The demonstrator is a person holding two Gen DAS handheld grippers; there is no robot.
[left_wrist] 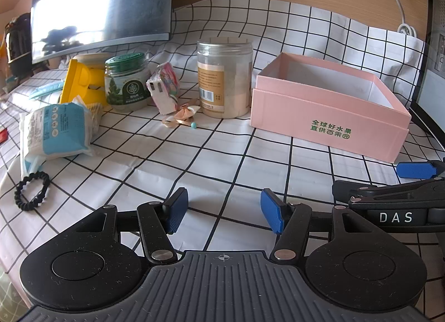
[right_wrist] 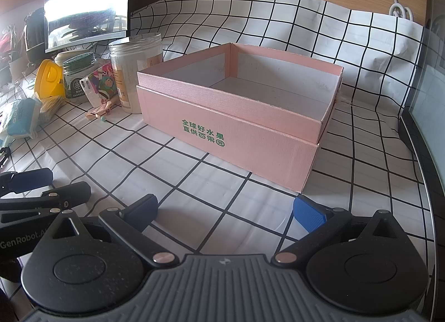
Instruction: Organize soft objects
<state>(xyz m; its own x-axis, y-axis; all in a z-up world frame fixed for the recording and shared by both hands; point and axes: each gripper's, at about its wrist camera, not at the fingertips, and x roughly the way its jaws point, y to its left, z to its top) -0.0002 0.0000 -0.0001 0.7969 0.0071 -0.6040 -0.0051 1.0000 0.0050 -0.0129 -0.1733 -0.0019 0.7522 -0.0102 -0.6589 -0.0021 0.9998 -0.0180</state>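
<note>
Ahead of the right gripper (right_wrist: pixel 225 211), fingers spread and holding nothing, sits the pink box (right_wrist: pixel 230 127). Left gripper (left_wrist: pixel 224 213) likewise released; black hair tie (left_wrist: pixel 32 190) lies left of its fingers, tissue pack (left_wrist: pixel 57 131) beyond.

Matt cloth and card, glossy plastic

We see a smooth, creased checked tablecloth (left_wrist: pixel 222 155) under a matt pink cardboard box (left_wrist: pixel 328 116) with a white paper-like lining; far left stand a clear glossy plastic jar (left_wrist: pixel 224 77) with a paper label and a glossy dark screen (left_wrist: pixel 100 8), and near left lie a shiny film tissue pack (left_wrist: pixel 55 130) and a knobbly black hair tie (left_wrist: pixel 32 191). The fingertips (left_wrist: pixel 176 211) carry finely textured blue pads on matt black arms with metal rivets.
</note>
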